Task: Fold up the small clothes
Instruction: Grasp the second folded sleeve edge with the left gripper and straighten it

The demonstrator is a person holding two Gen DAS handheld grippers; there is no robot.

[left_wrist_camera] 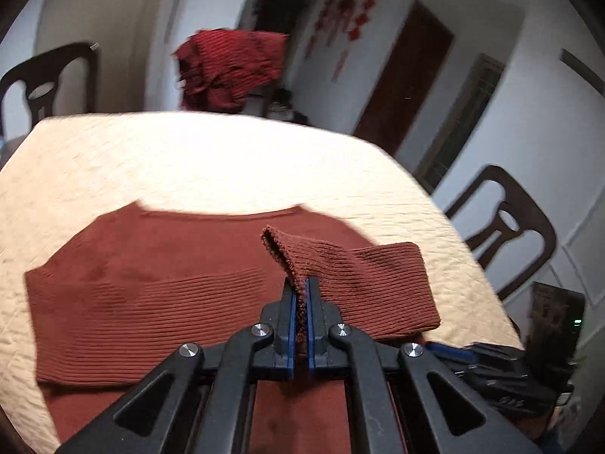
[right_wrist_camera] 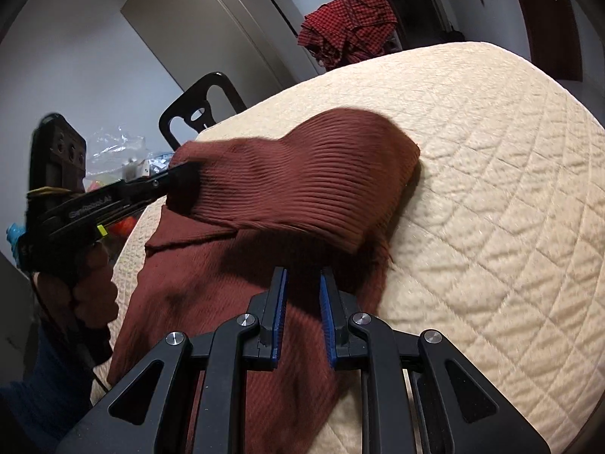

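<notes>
Sweaters on the table: one rust-brown ribbed sweater, lying spread on the cream quilted cloth.
Sleeves in play: one sleeve, its cuff end lifted off the sweater body and folded over it.
Left gripper: jaws pressed together on the sleeve's edge, knit pinched between the blue pads.
Right gripper: jaws a little apart, low over the sweater body; nothing seen between the pads, though whether the tips touch the knit is hard to tell.
Table: one, covered by the quilted cloth.
Chairs: two dark wooden ones in the left wrist view, one behind the table, one at its right side.
Other cloth: one red checked heap beyond the far edge.
Hands: one hand visible, gripping the left tool's handle.
</notes>
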